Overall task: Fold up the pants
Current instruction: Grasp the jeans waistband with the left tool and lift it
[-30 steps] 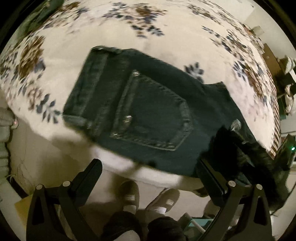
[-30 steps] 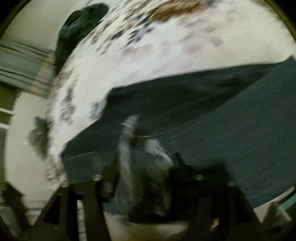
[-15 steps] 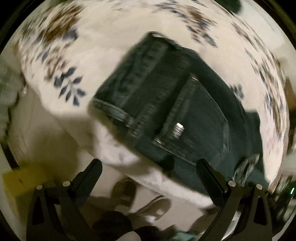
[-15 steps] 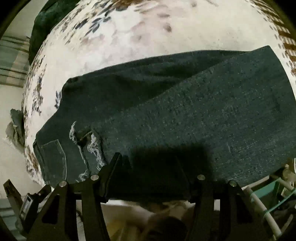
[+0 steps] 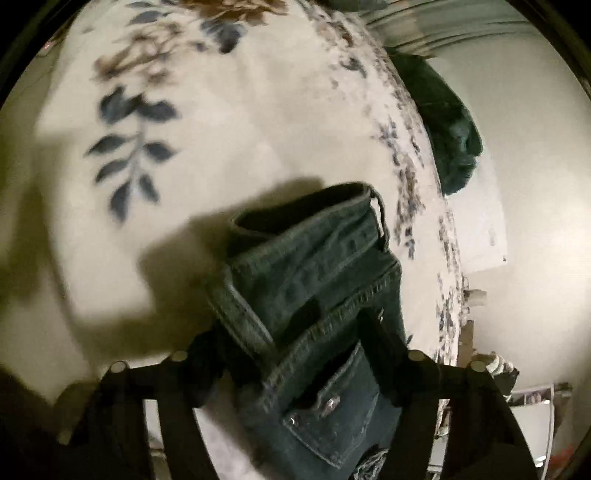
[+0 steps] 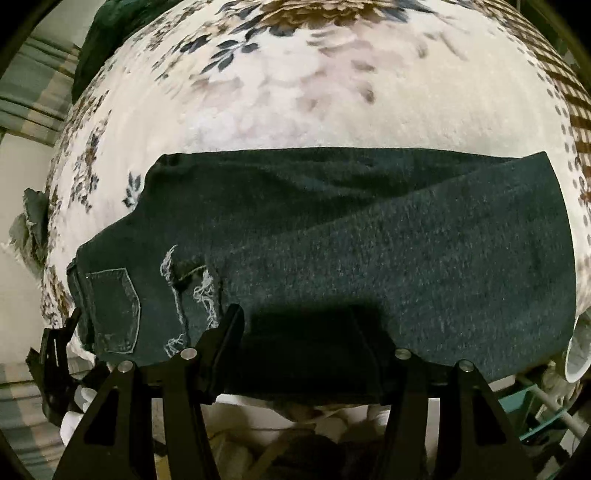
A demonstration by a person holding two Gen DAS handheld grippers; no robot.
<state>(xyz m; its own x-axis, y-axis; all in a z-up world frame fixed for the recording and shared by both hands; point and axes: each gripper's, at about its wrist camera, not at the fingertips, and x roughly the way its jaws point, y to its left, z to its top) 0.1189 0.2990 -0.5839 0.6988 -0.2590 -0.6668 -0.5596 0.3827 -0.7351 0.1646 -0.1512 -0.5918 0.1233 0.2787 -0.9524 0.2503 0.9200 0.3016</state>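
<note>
Dark blue jeans [image 6: 351,236] lie folded lengthwise across a white floral bedspread [image 6: 295,92], waist to the left, legs to the right. A back pocket [image 6: 114,310] and a frayed rip [image 6: 188,291] show near the waist. My right gripper [image 6: 299,332] is open at the near edge of the legs, fingers on either side of the cloth edge. In the left wrist view the waistband [image 5: 306,258] sits between my left gripper's fingers [image 5: 291,343]. The fingers look closed in on the waistband, which rises a little off the bed.
A dark green garment [image 5: 443,125] lies at the far edge of the bed, also seen in the right wrist view [image 6: 99,33]. A white mug [image 6: 578,358] and a teal rack [image 6: 535,406] stand off the bed's right edge. The left hand's gripper shows at left [image 6: 55,362].
My left gripper has swung in from above the bed edge onto the waistband and closed around it. My right gripper stays at the near edge of the legs; the view has steadied.
</note>
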